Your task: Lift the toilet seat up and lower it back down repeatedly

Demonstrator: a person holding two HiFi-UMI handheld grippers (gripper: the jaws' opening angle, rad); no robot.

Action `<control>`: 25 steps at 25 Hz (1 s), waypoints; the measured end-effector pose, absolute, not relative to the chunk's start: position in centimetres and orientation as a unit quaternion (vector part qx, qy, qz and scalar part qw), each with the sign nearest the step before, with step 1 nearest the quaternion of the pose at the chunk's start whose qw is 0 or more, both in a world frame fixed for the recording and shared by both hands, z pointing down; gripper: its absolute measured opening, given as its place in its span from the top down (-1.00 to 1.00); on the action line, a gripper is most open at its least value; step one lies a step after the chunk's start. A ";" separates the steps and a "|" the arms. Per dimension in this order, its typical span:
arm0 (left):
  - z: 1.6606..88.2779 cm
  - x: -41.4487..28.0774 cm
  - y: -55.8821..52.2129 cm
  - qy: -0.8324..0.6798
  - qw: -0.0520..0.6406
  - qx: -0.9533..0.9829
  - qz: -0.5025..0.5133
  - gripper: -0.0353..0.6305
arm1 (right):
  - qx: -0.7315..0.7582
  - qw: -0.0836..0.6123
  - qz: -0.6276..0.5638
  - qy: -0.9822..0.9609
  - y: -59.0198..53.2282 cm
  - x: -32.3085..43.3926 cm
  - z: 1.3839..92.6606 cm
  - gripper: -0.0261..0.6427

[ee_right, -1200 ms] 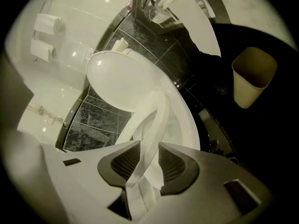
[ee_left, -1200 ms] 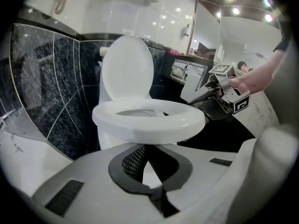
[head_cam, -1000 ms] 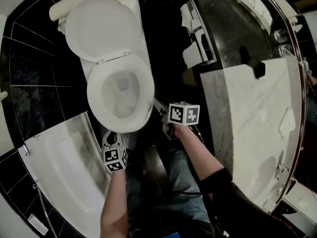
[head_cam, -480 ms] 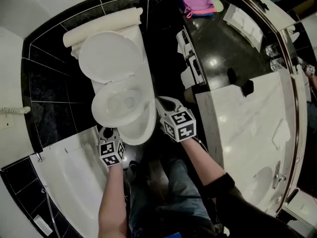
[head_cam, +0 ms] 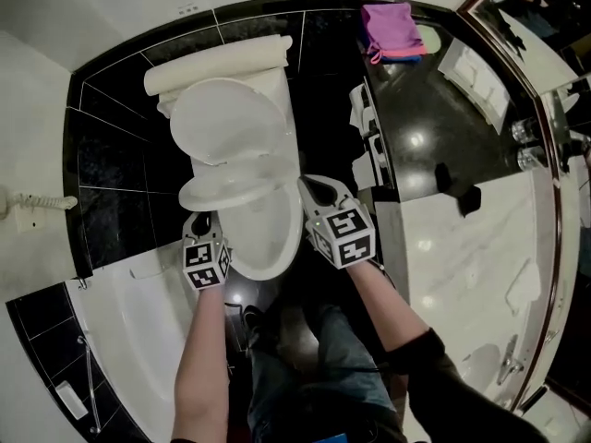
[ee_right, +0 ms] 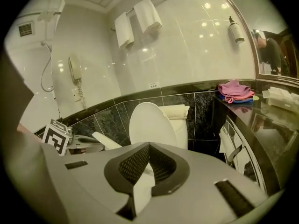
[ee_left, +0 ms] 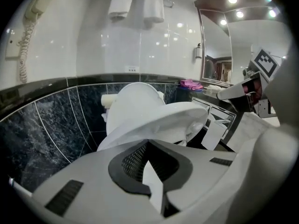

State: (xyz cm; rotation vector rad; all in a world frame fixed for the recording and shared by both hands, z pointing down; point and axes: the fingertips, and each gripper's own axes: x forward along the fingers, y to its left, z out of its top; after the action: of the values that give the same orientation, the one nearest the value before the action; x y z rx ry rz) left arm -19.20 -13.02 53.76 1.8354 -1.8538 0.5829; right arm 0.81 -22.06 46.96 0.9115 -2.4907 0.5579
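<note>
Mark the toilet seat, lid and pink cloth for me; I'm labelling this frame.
toilet seat (head_cam: 222, 200): head view, front rim.
lid (head_cam: 226, 118): head view, its middle.
pink cloth (head_cam: 392, 21): head view, its middle.

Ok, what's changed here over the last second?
The toilet seat has swung up off the bowl to a partial tilt. Both grippers rose with it: the left gripper is shut on its left edge, and the right gripper has closed its jaws on its right edge. The lid stays upright.
</note>
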 end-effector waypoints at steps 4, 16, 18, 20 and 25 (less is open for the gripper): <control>52.7 -20.4 -16.3 -0.682 0.219 0.666 0.211 0.94 | 0.319 0.214 0.185 -0.904 -23.3 0.5 45.5 0.87; 50.9 -23.9 -26.4 -0.693 0.191 0.665 0.204 0.94 | 0.296 0.207 0.152 -0.920 -26.2 -2.4 42.8 0.87; 50.9 -24.3 -27.2 -0.694 0.190 0.664 0.202 0.94 | 0.289 0.210 0.151 -0.922 -26.2 -3.1 42.5 0.87; 51.0 -24.6 -27.8 -0.697 0.192 0.662 0.198 0.94 | 0.283 0.213 0.150 -0.923 -26.2 -3.6 42.1 0.87; 51.7 -25.4 -28.6 -0.702 0.201 0.654 0.195 0.94 | 0.282 0.217 0.148 -0.923 -26.5 -3.8 41.8 0.87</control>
State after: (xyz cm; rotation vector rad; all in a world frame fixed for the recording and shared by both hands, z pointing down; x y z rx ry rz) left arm -25.38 -28.59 51.71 1.8280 -1.9623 0.5436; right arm -3.78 -26.52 41.81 0.7804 -2.5565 0.4103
